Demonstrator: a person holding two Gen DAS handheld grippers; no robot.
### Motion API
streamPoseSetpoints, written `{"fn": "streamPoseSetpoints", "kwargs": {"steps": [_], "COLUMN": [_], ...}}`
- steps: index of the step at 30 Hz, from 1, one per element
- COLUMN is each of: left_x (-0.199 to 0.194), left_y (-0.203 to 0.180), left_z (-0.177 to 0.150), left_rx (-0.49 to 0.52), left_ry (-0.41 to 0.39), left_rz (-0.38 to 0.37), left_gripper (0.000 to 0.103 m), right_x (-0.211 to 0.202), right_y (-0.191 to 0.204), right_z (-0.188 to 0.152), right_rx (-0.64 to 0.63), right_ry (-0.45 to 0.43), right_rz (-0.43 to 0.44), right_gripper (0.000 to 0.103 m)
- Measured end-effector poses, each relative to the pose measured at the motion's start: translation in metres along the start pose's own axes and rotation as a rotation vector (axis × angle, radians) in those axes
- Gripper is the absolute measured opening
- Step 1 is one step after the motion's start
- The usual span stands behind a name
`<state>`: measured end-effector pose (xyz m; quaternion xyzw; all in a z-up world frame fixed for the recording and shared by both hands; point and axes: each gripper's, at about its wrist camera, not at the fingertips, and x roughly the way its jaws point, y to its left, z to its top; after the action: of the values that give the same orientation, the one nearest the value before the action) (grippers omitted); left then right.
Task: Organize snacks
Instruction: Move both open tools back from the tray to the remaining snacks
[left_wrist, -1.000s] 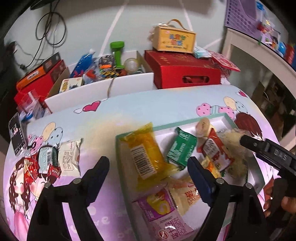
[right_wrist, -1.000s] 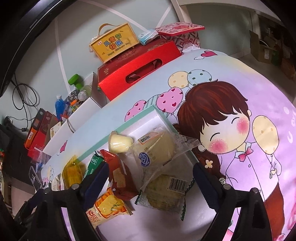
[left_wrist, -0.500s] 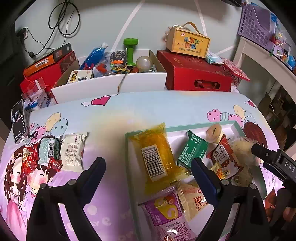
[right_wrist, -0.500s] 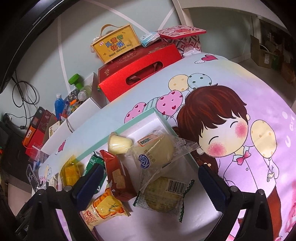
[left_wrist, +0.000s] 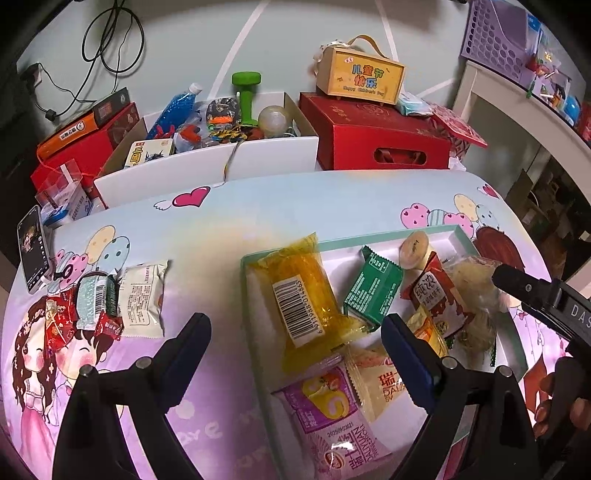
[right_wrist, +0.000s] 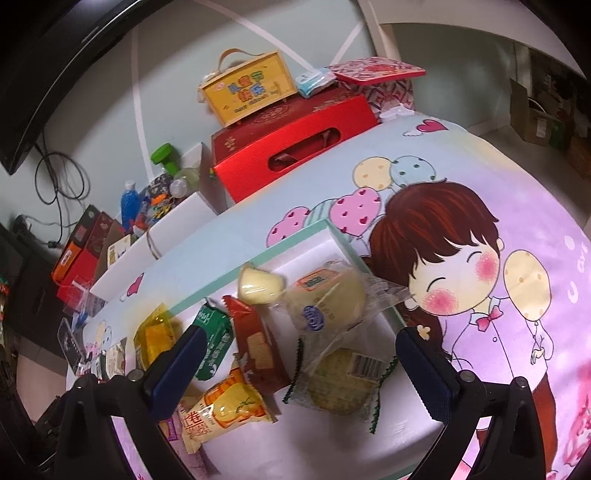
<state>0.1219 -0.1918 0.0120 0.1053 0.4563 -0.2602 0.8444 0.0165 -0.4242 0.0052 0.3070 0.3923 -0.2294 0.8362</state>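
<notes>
Hovering wide open and empty, the left claw (left_wrist: 295, 345) has just been opening; a yellow snack pack (left_wrist: 299, 295) lies between its fingers in the white tray (left_wrist: 424, 232). The right claw (right_wrist: 299, 363) is open too, above a clear bun pack (right_wrist: 325, 299). More snacks (left_wrist: 110, 299) lie left of the left claw.

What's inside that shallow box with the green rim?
The tray holds loose snacks: a yellow packet, a green packet, a red-brown wafer pack, a pale jelly cup, clear-wrapped cakes and a purple packet. They overlap, so anything beneath is hidden.
</notes>
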Motion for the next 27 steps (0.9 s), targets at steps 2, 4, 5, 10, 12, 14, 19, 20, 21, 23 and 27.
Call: {"fn": "streamPoseSetpoints", "kwargs": {"steps": [2,4,5,10,12,14,19,20,21,23,27], "left_x": [-0.001,-0.002,-0.003,-0.005,-0.006,-0.007,-0.01,-0.011,-0.012,-0.015,-0.019], "left_y": [0.001,0.004,0.005,0.021,0.03,0.04,0.067,0.072,0.077,0.087,0.103], "left_z": [-0.001,-0.001,-0.001,-0.004,-0.005,-0.007,-0.012,-0.013,-0.015,-0.017,-0.022], "left_rx": [-0.002,-0.01,-0.016,-0.051,-0.068,-0.086,-0.147,-0.158,-0.17,-0.19,-0.224], "left_ry": [0.003,0.004,0.003,0.006,0.008,0.012,0.018,0.017,0.017,0.016,0.018], "left_rz": [0.001,0.001,0.002,0.021,0.045,0.064,0.101,0.104,0.107,0.113,0.126], "left_gripper": [0.094,0.094,0.094,0.094,0.094,0.094,0.094,0.094,0.094,0.094,0.094], "right_x": [0.001,0.002,0.003,0.005,0.006,0.007,0.01,0.011,0.011,0.01,0.008], "right_y": [0.004,0.009,0.012,0.031,0.04,0.049,0.065,0.067,0.07,0.076,0.087], "right_z": [-0.001,-0.003,-0.004,-0.008,-0.011,-0.014,-0.02,-0.021,-0.022,-0.024,-0.028], "right_rx": [-0.012,-0.026,-0.034,-0.093,-0.12,-0.147,-0.197,-0.203,-0.212,-0.23,-0.259], "right_ry": [0.006,0.014,0.016,0.029,0.033,0.038,0.054,0.056,0.057,0.056,0.056], "right_rz": [0.002,0.005,0.004,0.008,0.003,0.005,0.017,0.018,0.017,0.016,0.019], "right_gripper": [0.103,0.103,0.103,0.103,0.103,0.103,0.103,0.103,0.103,0.103,0.103]}}
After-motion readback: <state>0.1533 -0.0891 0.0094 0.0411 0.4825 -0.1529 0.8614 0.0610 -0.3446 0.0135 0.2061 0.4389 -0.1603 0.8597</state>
